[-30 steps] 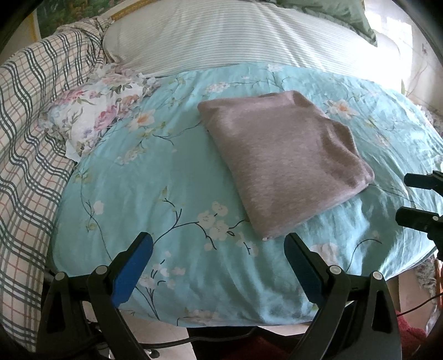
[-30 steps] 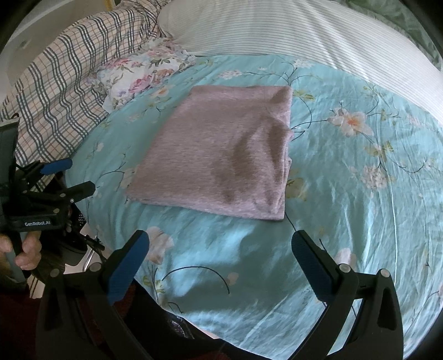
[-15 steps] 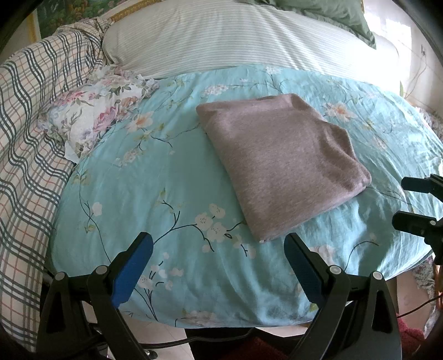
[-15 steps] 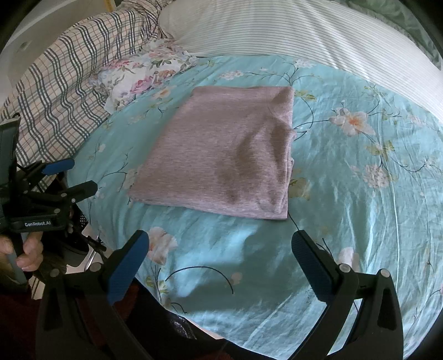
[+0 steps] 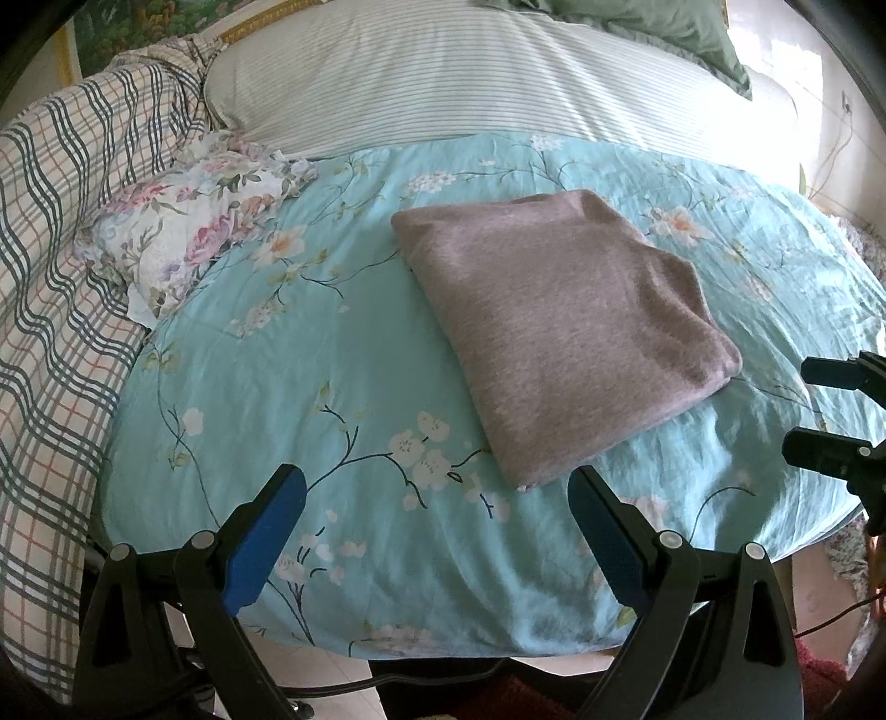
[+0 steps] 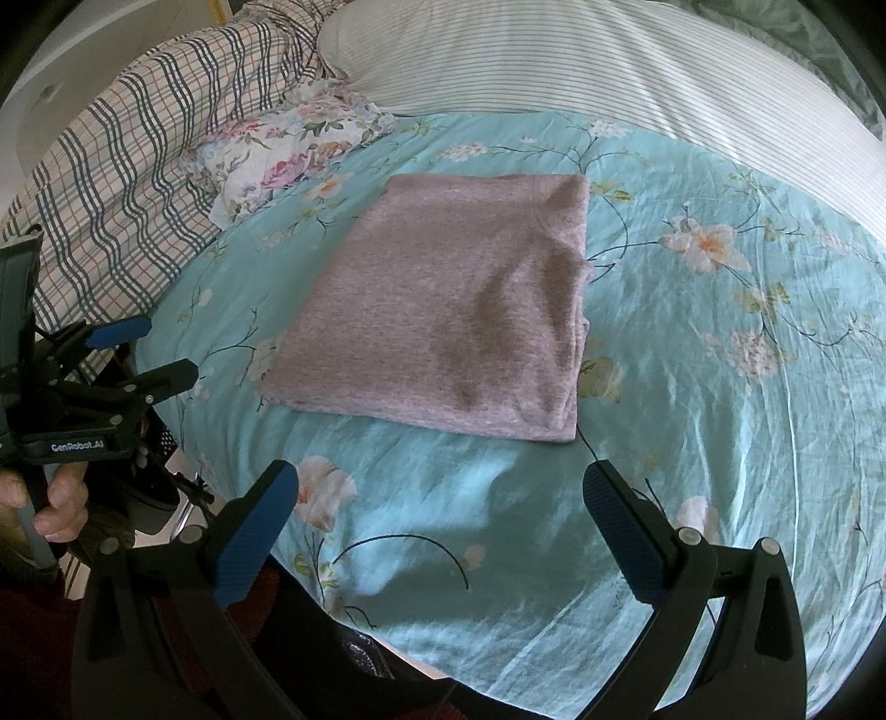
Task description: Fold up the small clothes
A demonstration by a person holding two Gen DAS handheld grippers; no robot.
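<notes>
A mauve-grey garment (image 5: 559, 327) lies folded into a flat rectangle on the turquoise floral bedspread (image 5: 288, 387); the right wrist view shows the garment (image 6: 443, 310) squarely ahead. My left gripper (image 5: 437, 498) is open, held back over the bed's near edge, its right fingertip just short of the garment's near corner. My right gripper (image 6: 440, 495) is open too, a short way in front of the garment's near edge and touching nothing. From the left wrist view the right gripper (image 5: 803, 407) pokes in at the right edge; the left gripper (image 6: 147, 349) appears at the left of the right wrist view.
A floral pillow (image 5: 188, 232) lies at the bedspread's far left beside a plaid blanket (image 5: 55, 232). A striped pillow (image 5: 443, 77) runs across the back, with a green pillow (image 5: 653, 27) behind. A hand (image 6: 55, 498) grips the left gripper's handle.
Both grippers have drawn back slightly from the folded garment, which sits a little farther off in both views. The garment itself has not moved and both grippers stay open.
</notes>
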